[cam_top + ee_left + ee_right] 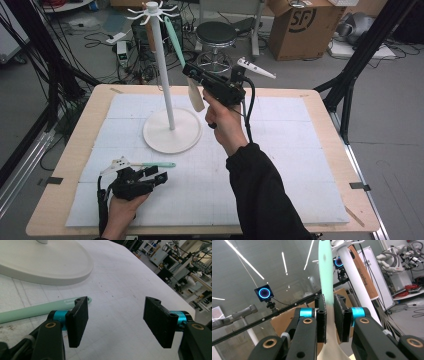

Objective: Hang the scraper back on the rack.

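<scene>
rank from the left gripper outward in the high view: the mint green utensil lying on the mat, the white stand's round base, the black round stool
1. mint green utensil, just right of the left gripper.
2. white stand's round base, mid-table.
3. black round stool, on the floor past the table.

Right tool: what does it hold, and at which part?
The right tool is shut on a spatula with a mint-green handle, gripping where the handle meets the cream blade. The left tool stands open and holds nothing.

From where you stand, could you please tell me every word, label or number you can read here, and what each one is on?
"SF" in a ring: on the cardboard box behind the table.
Dark lettering along the brown handle hanging on the rack: too blurred to read.
Embossed mark on the mint handle lying on the mat: unreadable.
</scene>
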The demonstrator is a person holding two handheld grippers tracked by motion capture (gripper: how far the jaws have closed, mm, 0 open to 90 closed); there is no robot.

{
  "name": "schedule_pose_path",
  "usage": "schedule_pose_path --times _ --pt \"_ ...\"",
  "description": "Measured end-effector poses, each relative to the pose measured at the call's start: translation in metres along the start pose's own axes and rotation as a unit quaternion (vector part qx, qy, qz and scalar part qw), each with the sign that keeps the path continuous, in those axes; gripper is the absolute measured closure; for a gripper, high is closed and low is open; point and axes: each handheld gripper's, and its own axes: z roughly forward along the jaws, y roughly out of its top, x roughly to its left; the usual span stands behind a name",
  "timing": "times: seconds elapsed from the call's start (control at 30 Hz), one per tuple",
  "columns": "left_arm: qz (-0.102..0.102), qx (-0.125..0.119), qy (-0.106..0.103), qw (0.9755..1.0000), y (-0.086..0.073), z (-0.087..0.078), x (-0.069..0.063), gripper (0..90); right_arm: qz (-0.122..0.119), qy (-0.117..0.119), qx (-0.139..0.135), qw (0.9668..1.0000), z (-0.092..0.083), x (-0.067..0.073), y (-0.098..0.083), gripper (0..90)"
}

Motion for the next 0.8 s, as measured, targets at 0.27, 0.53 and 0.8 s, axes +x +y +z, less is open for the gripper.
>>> schedule_pose_path --times 0.27,0.53,0.8 --pt "0.001 0.002 -0.001 1.0000 0.000 0.000 0.000 37.2 -0.004 -0.003 0.008 1.0000 0.004 0.002 -0.001 81.6" --pt "0.003 0.002 -0.001 1.0000 0.000 0.000 0.000 37.2 -0.013 -0.022 0.019 0.9995 0.012 0.004 0.002 81.6" --pt "-0.001 -0.002 -0.004 1.0000 0.000 -0.001 0.000 37.2 -0.009 -0.037 0.025 0.9990 0.016 -0.001 -0.003 81.6"
